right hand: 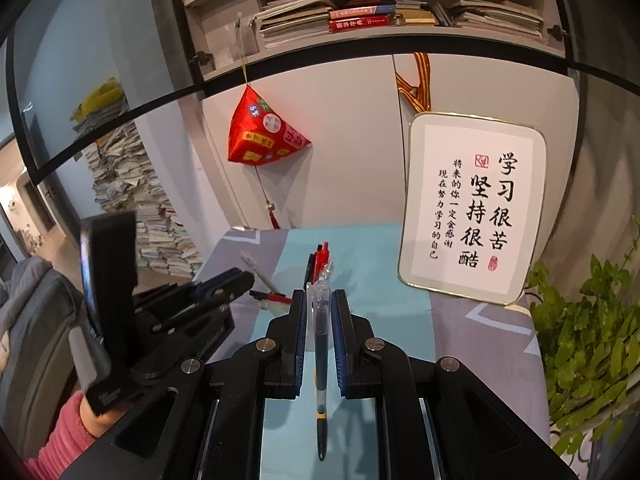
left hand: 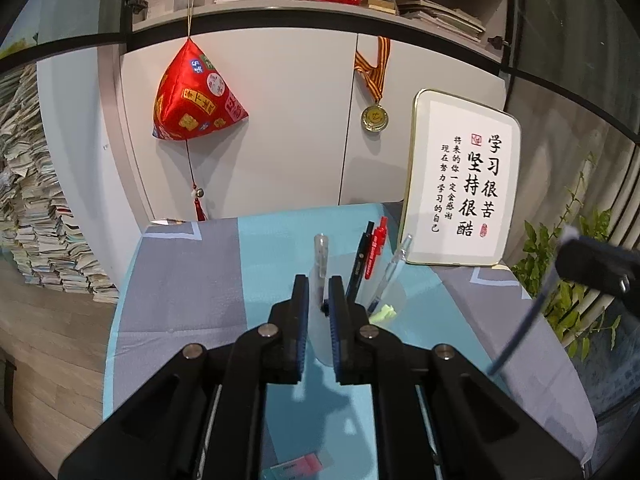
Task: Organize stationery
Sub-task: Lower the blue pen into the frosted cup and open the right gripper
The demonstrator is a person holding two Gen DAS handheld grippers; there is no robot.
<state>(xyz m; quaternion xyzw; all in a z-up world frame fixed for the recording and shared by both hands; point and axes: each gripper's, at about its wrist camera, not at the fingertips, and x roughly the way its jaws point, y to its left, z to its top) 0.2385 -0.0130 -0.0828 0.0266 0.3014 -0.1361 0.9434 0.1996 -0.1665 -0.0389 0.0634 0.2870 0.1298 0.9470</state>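
A clear plastic pen cup point(left hand: 360, 280) stands on the table and holds several pens: a clear one point(left hand: 321, 254), a black one point(left hand: 360, 260), a red one point(left hand: 376, 248) and another clear one point(left hand: 394, 270). My left gripper point(left hand: 319, 292) is nearly shut around the cup's near rim, by the clear pen. My right gripper point(right hand: 320, 308) is shut on a dark blue gel pen point(right hand: 321, 356), held lengthwise with its cap forward, just before the cup point(right hand: 316, 276). The left gripper also shows in the right wrist view point(right hand: 224, 284).
A framed calligraphy sign point(left hand: 464, 184) leans at the table's back right. A green plant point(right hand: 592, 344) stands to the right. A pink eraser point(left hand: 300, 465) lies near the front edge. A red ornament point(left hand: 196, 96) and a medal point(left hand: 374, 118) hang on the cabinet behind.
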